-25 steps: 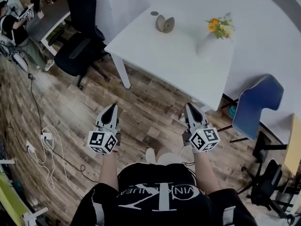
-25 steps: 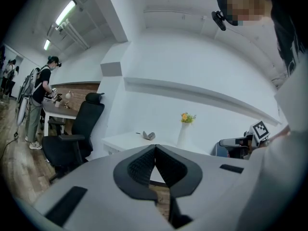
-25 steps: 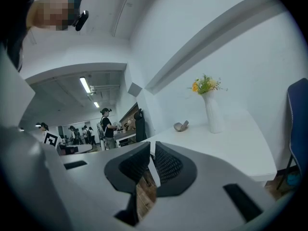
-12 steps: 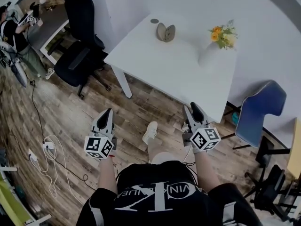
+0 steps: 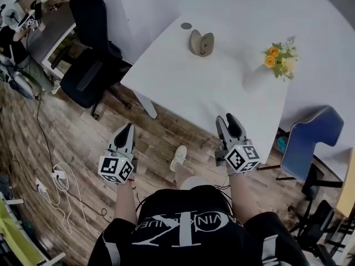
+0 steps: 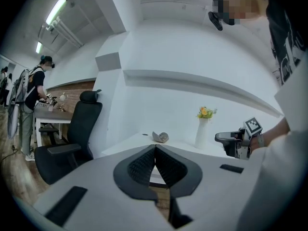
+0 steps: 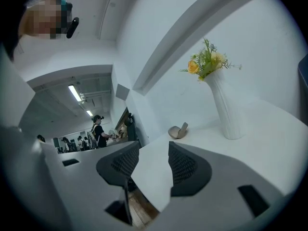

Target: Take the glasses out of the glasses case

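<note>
Head view: tan, shell-shaped glasses case (image 5: 200,42) sits on the far part of the white rectangular table (image 5: 211,93). Its two halves are parted and propped up; whether glasses lie inside cannot be told. Small dark round disc (image 5: 186,25) lies just beyond the case, near the table's far corner. Tall white vase (image 5: 258,77) with yellow and orange flowers (image 5: 279,54) stands to the right of the case, well apart from it. Both grippers are held on the near side of the table, well short of the case and pointing toward it. Left gripper (image 5: 128,128): over the wood-plank floor (image 5: 161,132), off the table's near-left corner; the left gripper view shows its jaws together, ribbed pads meeting at the tips, nothing between. Right gripper (image 5: 226,119): tips at the table's near edge, jaws opening and wide apart, nothing between; the right gripper view shows only bare table top and the distant case through the gap. Black office chair (image 5: 89,65) stands left of the table, blue chair (image 5: 310,137) to its right. White power strip and cables (image 5: 55,176) lie on the floor at left.
</note>
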Tool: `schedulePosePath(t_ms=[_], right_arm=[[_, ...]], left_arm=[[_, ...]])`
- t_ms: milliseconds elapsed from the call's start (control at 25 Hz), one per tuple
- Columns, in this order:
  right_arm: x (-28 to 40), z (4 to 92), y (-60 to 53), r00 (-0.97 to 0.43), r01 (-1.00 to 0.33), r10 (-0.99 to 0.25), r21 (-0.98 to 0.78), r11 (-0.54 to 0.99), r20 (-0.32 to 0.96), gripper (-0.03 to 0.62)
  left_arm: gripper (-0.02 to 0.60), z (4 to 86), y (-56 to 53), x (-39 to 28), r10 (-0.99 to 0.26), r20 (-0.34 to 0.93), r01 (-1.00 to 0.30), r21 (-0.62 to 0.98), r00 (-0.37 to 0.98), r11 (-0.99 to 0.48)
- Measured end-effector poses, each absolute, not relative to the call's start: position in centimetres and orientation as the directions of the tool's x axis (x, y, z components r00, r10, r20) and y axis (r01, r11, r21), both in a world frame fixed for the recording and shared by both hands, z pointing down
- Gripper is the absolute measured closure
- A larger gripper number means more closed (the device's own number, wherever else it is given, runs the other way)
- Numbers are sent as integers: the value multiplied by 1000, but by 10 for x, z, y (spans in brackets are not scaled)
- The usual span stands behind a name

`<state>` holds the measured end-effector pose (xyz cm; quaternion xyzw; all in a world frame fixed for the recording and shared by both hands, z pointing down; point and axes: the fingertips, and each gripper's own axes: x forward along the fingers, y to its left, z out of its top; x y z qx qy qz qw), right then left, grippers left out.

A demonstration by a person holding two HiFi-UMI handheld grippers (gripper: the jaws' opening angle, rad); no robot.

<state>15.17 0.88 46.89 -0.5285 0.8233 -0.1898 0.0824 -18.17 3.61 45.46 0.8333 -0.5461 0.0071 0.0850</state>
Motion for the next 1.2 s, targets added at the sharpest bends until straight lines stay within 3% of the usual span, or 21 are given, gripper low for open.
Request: schedulePosePath(t_ms=[680, 1200], right_arm=[[130, 478, -137, -424, -850, -897, -397, 347, 123, 415], [135, 495, -200, -437, -851, -884, -395, 347, 164, 416]], left_arm=[[566, 456, -127, -185, -877, 145, -886, 150, 458, -438], [566, 452, -224, -145, -835, 140, -844, 165, 533, -511]])
